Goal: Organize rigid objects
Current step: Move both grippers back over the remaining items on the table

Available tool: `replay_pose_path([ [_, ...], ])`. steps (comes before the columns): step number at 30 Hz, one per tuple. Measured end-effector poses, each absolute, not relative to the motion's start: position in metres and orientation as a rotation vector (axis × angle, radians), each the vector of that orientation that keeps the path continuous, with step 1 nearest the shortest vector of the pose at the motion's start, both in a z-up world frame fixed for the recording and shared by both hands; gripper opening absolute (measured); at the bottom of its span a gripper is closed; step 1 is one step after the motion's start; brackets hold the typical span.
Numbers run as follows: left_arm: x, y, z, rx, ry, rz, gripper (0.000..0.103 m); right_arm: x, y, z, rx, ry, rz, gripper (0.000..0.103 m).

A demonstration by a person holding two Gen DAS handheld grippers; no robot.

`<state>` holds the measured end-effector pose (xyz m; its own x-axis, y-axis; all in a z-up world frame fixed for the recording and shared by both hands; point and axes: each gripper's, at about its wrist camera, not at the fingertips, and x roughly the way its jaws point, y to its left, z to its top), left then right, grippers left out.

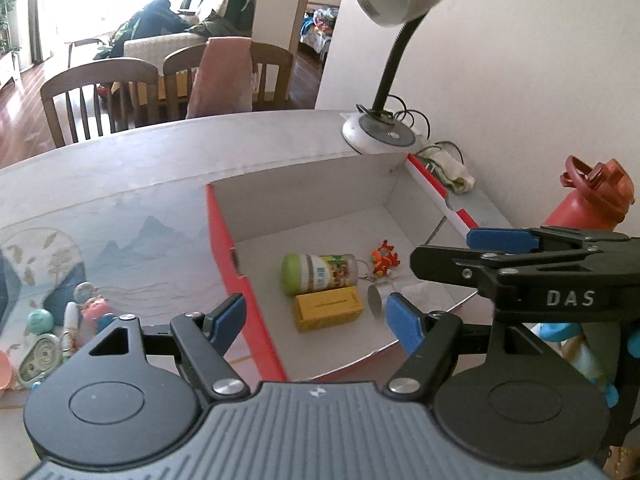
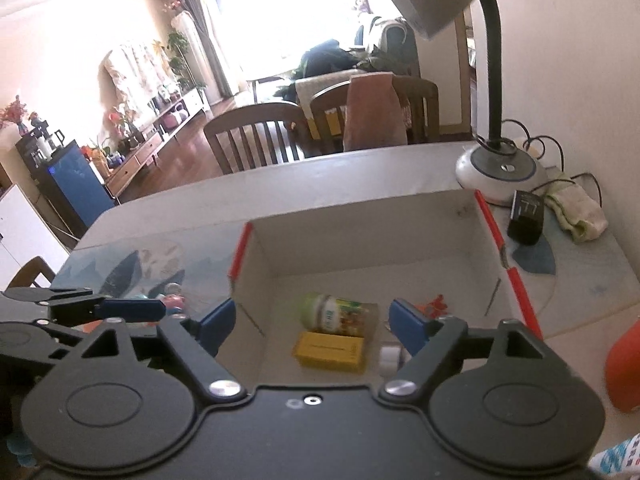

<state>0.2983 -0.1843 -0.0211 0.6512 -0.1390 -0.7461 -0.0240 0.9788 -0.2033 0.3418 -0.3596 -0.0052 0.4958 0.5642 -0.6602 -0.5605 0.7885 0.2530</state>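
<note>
- Left gripper: I see both blue pads spread apart, nothing between them, nothing held. It hangs above the near edge of the box, pointing down into it.
- Right gripper: jaws spread wide, empty. No pad touches any item. It also hangs over the box's near side, angled downward. In the left wrist view it enters from the right, above the box's right wall.
- The box is an open, red-edged cardboard one with a white inside, sitting on the table with the landscape-print cover.
- Inside the box, on the floor towards the near side: green-capped jar lying on its side; yellow carton just in front of it, close or touching, I cannot tell which.
- Right of the carton: small white cylinder on its side, partly hidden behind the left gripper's right pad.
- Orange toy figure with a keyring, near the jar's right end, farther back.
- Outside the box, on the table to the left: a cluster of small items, including a round mint-green thing and a pink one. Too blurred to name further.
- Right of the box: red bottle, upright.
- Desk lamp at the far right corner of the box; a crumpled cloth and a black adapter lie beside its base.
</note>
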Motion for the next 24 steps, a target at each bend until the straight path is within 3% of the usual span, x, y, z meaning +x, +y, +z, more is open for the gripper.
replay_pose_path([
  [11,0.256,-0.128,-0.016,-0.220,0.821,-0.038,0.082,0.274,-0.321,0.003,0.004,0.671,0.745,0.093],
  [24,0.209,-0.050,-0.023,-0.222,0.789,-0.019,0.087,0.229,-0.253,-0.013,0.015,0.700,0.771,0.096],
])
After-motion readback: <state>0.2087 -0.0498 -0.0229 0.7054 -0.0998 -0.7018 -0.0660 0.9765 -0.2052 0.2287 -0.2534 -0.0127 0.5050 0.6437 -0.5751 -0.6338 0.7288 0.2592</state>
